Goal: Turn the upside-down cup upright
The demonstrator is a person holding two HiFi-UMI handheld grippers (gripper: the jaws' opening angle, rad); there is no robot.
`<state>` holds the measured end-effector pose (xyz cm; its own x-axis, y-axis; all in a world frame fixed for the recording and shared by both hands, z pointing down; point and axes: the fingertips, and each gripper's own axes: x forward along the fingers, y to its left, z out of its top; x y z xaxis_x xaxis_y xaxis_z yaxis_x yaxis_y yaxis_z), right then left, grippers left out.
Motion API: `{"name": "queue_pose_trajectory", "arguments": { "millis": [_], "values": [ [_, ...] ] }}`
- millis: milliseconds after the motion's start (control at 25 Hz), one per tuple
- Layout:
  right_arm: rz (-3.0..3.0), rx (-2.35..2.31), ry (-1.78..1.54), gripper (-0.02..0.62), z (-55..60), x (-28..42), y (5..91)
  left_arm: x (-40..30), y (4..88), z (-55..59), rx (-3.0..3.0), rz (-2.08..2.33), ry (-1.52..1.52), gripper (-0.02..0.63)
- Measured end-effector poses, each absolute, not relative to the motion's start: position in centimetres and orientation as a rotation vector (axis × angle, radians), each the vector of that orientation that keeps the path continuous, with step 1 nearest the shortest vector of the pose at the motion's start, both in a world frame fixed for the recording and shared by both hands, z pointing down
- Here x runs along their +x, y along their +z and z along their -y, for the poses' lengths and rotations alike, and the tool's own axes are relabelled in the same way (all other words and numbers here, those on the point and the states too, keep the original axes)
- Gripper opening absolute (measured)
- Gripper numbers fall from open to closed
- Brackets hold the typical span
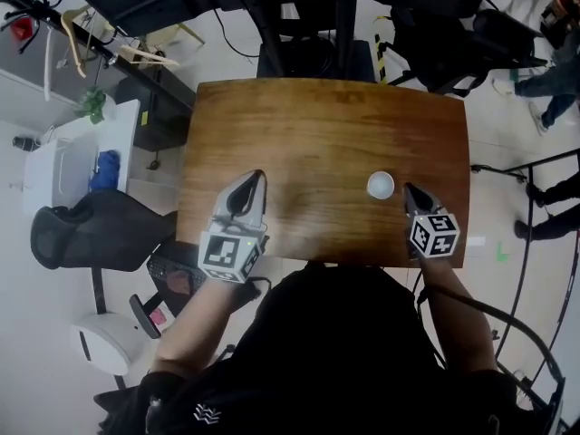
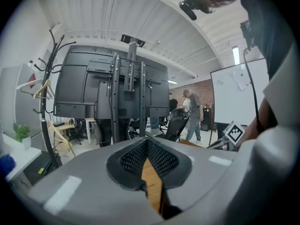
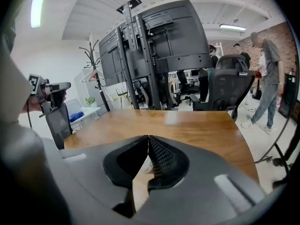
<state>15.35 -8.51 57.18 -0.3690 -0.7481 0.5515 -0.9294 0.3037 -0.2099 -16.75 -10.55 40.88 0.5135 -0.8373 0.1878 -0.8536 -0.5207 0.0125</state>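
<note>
A small white cup (image 1: 381,185) stands on the brown wooden table (image 1: 326,125), right of centre and near the front edge. My right gripper (image 1: 404,187) is shut, its tips just to the right of the cup and close to it. In the right gripper view the jaws (image 3: 148,137) meet at the tips, and a sliver of the white cup (image 3: 146,166) shows through the gap below them. My left gripper (image 1: 260,174) hovers over the table's left half, well apart from the cup. Its jaws (image 2: 147,140) meet too, with nothing between them.
A black screen stand (image 1: 308,53) rises behind the table's far edge. A black office chair (image 1: 100,225) and a white side desk (image 1: 82,152) are at the left. People stand off to the right (image 1: 544,80). The person's body is against the table's front edge.
</note>
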Motion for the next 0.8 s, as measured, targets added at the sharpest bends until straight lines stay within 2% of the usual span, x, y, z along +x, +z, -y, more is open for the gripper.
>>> {"name": "queue_pose_trajectory", "arguments": {
  "millis": [120,800],
  "values": [
    [2.217,1.446,0.763,0.057,8.8,14.6,58.3,-16.5,41.0,10.4,2.614,1.495,0.25,0.0],
    [2.184,1.386,0.945,0.06,9.2,13.1,62.7,-17.9,39.8,9.6,2.59,1.591,0.332,0.0]
  ]
}}
